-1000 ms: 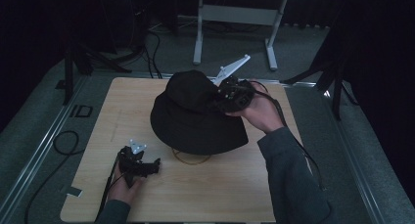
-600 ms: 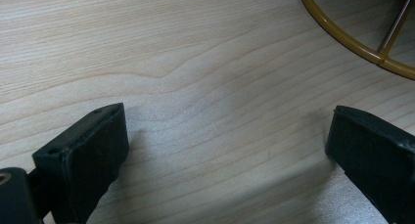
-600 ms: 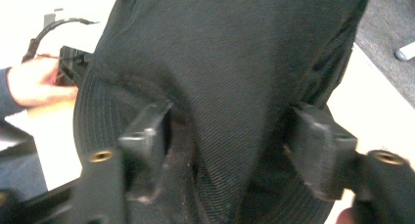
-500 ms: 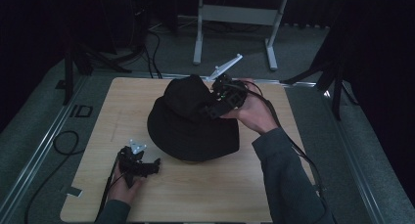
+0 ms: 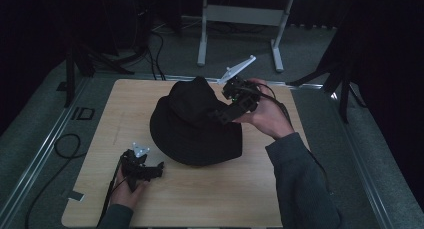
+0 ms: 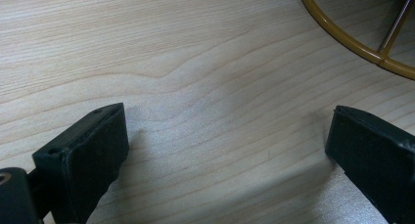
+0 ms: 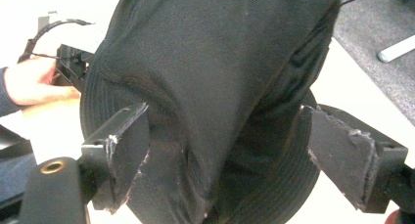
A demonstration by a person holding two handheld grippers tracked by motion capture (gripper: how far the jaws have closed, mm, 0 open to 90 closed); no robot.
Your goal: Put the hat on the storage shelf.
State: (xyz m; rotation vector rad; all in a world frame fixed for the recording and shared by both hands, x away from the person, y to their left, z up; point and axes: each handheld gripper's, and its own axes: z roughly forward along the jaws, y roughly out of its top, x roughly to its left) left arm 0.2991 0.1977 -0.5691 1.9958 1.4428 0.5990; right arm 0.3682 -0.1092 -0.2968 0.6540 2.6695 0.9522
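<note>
Around hat crown (image 7: 215,77), right tool (image 7: 230,150) just opened wide

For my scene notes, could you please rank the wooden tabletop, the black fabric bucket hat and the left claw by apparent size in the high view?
1. Light wooden tabletop, largest.
2. Black fabric bucket hat, resting on it.
3. Left claw, smallest, near the front edge.

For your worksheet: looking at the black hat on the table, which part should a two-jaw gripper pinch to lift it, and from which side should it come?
Probably the brim of the hat, from the near left side, where the left gripper waits open. There the brim lies flat and thin on the table, so the jaws can close over its edge. The crown is bulky; the right gripper stands open around it.
</note>
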